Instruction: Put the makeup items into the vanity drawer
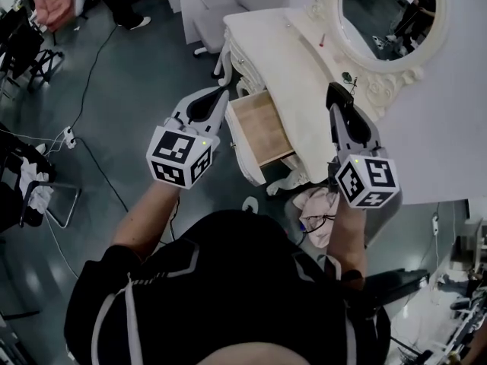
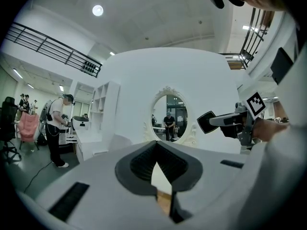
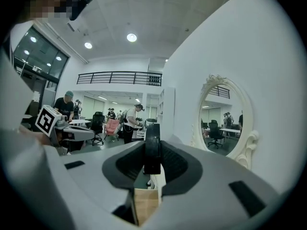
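Observation:
The white vanity (image 1: pixel 285 59) has its wooden drawer (image 1: pixel 262 128) pulled open, and the inside looks bare. My right gripper (image 1: pixel 338 102) is over the vanity's front edge, to the right of the drawer, shut on a flat black compact (image 1: pixel 335 90). In the right gripper view the compact (image 3: pixel 152 145) stands on edge between the pads, with the drawer (image 3: pixel 144 202) below. My left gripper (image 1: pixel 223 93) hangs just left of the drawer, its tips together and nothing held. Its own view shows the jaws (image 2: pixel 156 145) meeting. A small red item (image 1: pixel 322 39) and a dark item (image 1: pixel 348 77) lie on the vanity top.
An oval mirror (image 1: pixel 384 17) stands at the back of the vanity. A white stool (image 1: pixel 217 21) is at its far end and a bundle of cloth (image 1: pixel 316 204) lies by its legs. Cables and a power strip (image 1: pixel 68 137) cross the floor at left. A person (image 2: pixel 56 128) stands in the background.

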{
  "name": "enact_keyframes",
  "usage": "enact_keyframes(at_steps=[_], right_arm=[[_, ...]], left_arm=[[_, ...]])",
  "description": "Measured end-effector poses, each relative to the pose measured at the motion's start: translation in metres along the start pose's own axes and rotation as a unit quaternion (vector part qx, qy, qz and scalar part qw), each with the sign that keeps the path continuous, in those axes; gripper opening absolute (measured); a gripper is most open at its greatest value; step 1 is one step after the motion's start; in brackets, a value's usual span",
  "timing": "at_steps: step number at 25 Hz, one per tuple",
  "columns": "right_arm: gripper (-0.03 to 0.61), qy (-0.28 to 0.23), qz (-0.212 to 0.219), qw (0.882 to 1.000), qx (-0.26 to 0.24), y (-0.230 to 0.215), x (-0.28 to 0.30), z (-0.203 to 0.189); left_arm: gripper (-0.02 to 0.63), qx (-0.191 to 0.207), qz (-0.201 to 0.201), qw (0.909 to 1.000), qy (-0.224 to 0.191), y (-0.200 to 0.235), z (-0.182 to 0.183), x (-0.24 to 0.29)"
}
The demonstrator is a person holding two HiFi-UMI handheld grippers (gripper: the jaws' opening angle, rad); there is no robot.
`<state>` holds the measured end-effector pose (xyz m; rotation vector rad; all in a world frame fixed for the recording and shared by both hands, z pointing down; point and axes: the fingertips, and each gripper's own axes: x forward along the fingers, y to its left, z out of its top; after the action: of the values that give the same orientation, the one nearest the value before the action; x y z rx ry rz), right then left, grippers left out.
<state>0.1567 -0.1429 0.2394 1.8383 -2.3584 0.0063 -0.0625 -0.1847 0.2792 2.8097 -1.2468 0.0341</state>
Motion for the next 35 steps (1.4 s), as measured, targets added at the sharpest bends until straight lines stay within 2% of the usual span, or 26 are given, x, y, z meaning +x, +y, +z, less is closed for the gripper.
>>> enact_keyframes(at_steps=[9,16,20,26,30,35], right_arm=[[0.1,-0.008,0.023,1.0,0.01,-0.052,0.032,-0.005],[0.1,-0.008,0.042,0.999,0.009,-0.081,0.058,-0.007],[0.1,0.018,0.043,0.999,0.02,-0.074,0.08,-0.028],[0.1,0.052,0.02,0.998,0.017,-0.064,0.13,-0.049],[0.1,0.084,0.004,0.996,0.025,-0.054,0.162,-0.078],[0.1,0.132,-0.004,0.991,0.034,-0.04,0.192,-0.123]], left_arm=[[0.003,0.015,0.001,0.9998,0.011,-0.022,-0.001,0.061],[0.003,0.021,0.017,0.9993,0.025,-0.019,-0.005,0.101],[0.003,0.015,0.017,0.9987,0.046,-0.001,-0.018,0.11],[0.003,0.009,0.001,0.9982,0.059,0.045,-0.042,0.145],[0.003,0.016,-0.032,0.9963,0.079,0.067,-0.065,0.162],[0.003,0.005,-0.064,0.9922,0.107,0.087,-0.097,0.174]])
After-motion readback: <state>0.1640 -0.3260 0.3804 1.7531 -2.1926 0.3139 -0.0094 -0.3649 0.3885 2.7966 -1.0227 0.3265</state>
